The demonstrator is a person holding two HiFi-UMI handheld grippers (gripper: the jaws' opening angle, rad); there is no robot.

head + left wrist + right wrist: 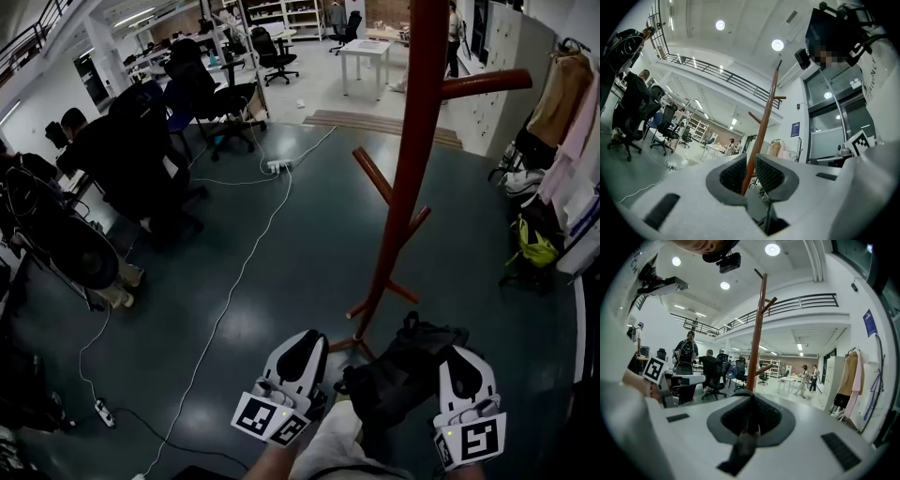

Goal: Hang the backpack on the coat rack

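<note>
Closest in the head view are the left hand-held gripper [309, 339] and the right hand-held gripper [459, 356], both low in the frame, with the black backpack [403, 370] hanging between them, above the dark floor [281, 281]. Just beyond the backpack stands the red-brown coat rack [412, 169], its pegs bare. A white cable [239, 272] runs over the floor to the left, and clothes [562, 103] hang at the right edge. In the left gripper view, the left hand-held gripper [749, 161] has its jaws almost together; a thin dark strap [768, 218] sits low between them, and it seems gripped. The coat rack [761, 131] shows through the narrow slit, well apart. In the right gripper view, the right hand-held gripper [751, 401] is closed on a dark strap [743, 444] of the backpack, which comes out toward the camera. The coat rack [757, 333] rises straight behind the jaws.
</note>
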